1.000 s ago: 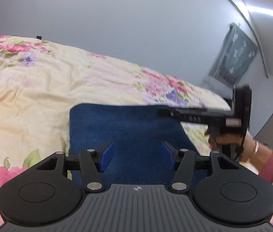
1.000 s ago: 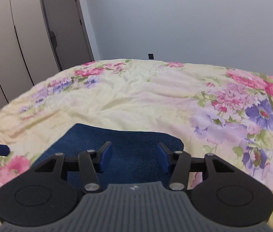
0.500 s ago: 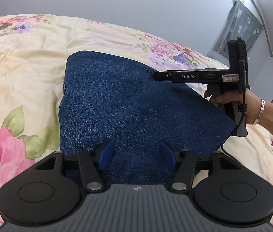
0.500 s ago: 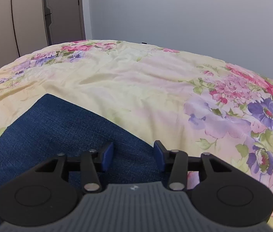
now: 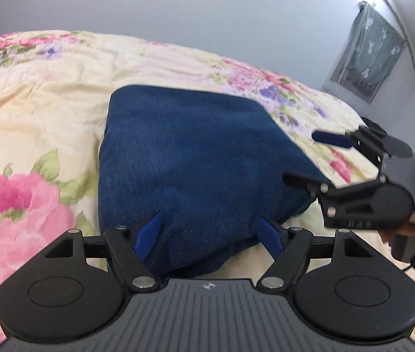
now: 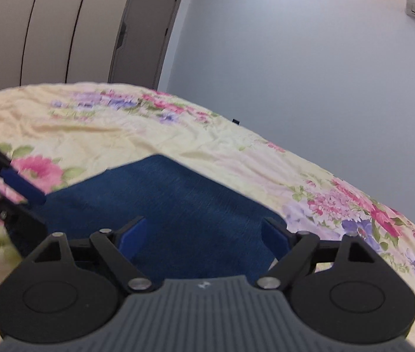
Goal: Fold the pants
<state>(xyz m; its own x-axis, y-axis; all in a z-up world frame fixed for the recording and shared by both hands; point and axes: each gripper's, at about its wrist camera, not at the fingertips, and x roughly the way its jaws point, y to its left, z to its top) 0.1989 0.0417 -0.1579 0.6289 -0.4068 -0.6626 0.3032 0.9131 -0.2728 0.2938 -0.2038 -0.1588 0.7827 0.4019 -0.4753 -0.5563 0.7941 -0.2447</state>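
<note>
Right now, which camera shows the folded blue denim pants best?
The left wrist view: the folded blue denim pants show nearly whole on the floral bedspread. The right wrist view shows them with the near part hidden behind the gripper.

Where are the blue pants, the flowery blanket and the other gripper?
blue pants (image 5: 195,158), left wrist view, middle of the folded denim.
flowery blanket (image 5: 40,111), left wrist view, bare cream patch left of the pants.
right gripper (image 5: 313,158), left wrist view, between its open fingertips.
</note>
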